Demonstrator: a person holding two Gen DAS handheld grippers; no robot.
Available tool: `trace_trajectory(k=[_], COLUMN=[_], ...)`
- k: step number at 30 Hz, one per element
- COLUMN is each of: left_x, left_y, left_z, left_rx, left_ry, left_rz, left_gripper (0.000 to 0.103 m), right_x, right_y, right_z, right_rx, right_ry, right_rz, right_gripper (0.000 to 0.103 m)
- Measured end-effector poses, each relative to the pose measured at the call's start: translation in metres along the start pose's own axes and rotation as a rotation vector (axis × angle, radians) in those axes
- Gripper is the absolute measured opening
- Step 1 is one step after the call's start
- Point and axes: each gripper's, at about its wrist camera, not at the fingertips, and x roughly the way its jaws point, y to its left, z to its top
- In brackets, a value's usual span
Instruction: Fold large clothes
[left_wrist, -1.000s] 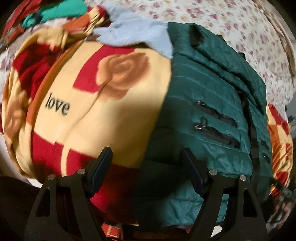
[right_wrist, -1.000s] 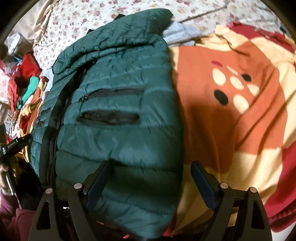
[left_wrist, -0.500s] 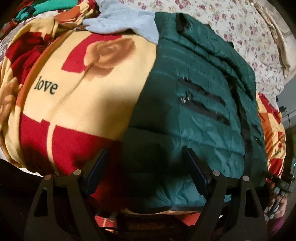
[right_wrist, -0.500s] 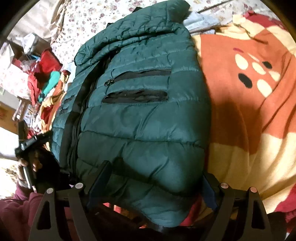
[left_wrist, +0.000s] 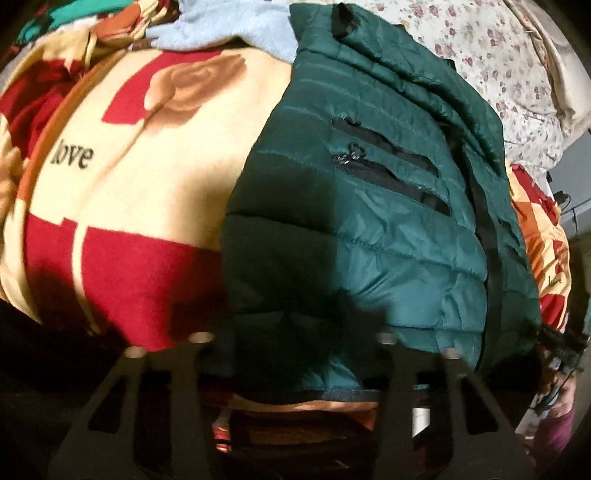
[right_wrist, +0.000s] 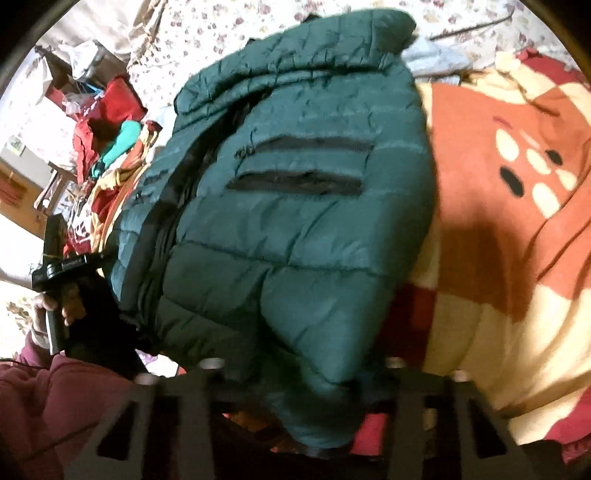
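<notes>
Jacket: your green quilted jacket (left_wrist: 369, 236) lay on the rose-print blanket (left_wrist: 155, 221), zip pockets up, its hem at six o'clock in both wrist views and its collar toward twelve.
Blanket: it spread out to nine o'clock of the jacket in the left view and to three o'clock in the right view.
Left gripper (left_wrist: 291, 332): you had just been closing its jaws, and hem fabric sat between them. The fingertips were lost in shadow and blur, so you appeared to be pinching the jacket's hem corner, though the pad contact itself could not be made out.
Right gripper (right_wrist: 303, 373): its jaws had just been closing too, and the padded corner bulged up between the two fingers, which read as a grip on the jacket.
Other hand: in the right view your left hand (right_wrist: 55, 306) showed at eight o'clock, wrapped round its tool.
Step in hand: you seemed to be securing both hem corners before lifting them toward the collar.
Doing it well: you needed both layers of the slippery shell in each pinch, not just the top skin.
Lift: you did best to raise both corners together and level, so the fold line stayed square.
Risk: the puffy filling could have slid out of a shallow bite.
Beyond: a pale blue garment (left_wrist: 229, 26) lay at twelve o'clock, just past the collar.
</notes>
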Motion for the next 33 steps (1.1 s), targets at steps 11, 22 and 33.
trace_trajectory(k=[11,22,33], left_x=[-0.052,-0.082,-0.051], left_y=[-0.020,-0.036,-0.059], left_z=[0.030,0.114,0.231], left_rx=[0.057,0.007,-0.048], left_ry=[-0.183,-0.369,-0.446], left_rz=[-0.015,-0.057,0.005], left_gripper=[0.011,0.012,0.012], right_x=[-0.059,-0.084,-0.065], right_y=[0.022,0.014,-0.018], right_z=[0.040,0.115,0.239], right_rx=[-0.069,-0.011,0.089], right_ry=[-0.215,-0.398,-0.471], right_rz=[0.054,0.027,-0.017], right_gripper=[0.023,0.023,0.023])
